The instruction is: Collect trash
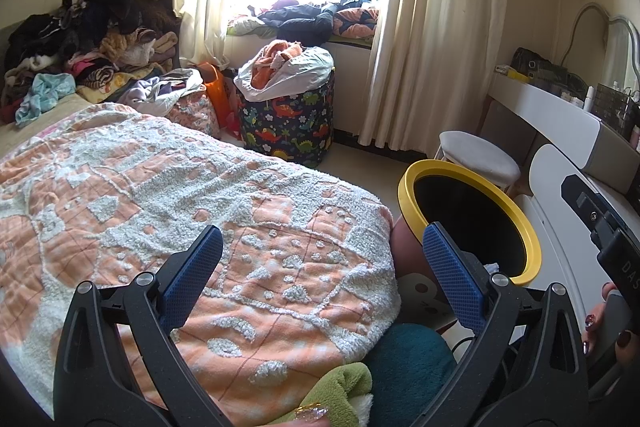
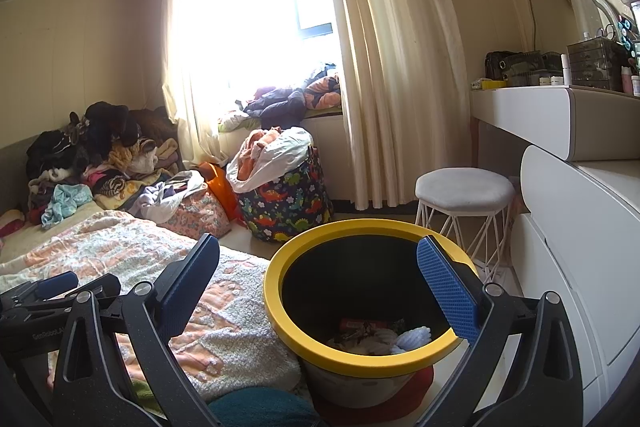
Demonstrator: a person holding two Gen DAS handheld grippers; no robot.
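Note:
A round bin with a yellow rim (image 2: 280, 323) stands on the floor beside the bed. Inside it lie white crumpled tissues (image 2: 412, 339) and dark wrappers (image 2: 356, 329). My right gripper (image 2: 320, 275) hangs open just above and in front of the bin's mouth, nothing between its blue pads (image 2: 448, 291). In the left wrist view the same bin (image 1: 528, 239) sits to the right. My left gripper (image 1: 320, 255) is open over the bed's orange and white blanket (image 1: 200, 179), empty. The right gripper's body (image 1: 600, 223) shows at that view's right edge, held by a hand (image 1: 600, 327).
A dinosaur-print hamper (image 2: 288, 207) full of clothes stands by the window. Clothes are piled on the bed's far end (image 1: 88, 43). A white stool (image 2: 464, 195) and a white dresser (image 2: 580, 227) stand right of the bin. Teal and green cloth (image 1: 404, 359) lies near me.

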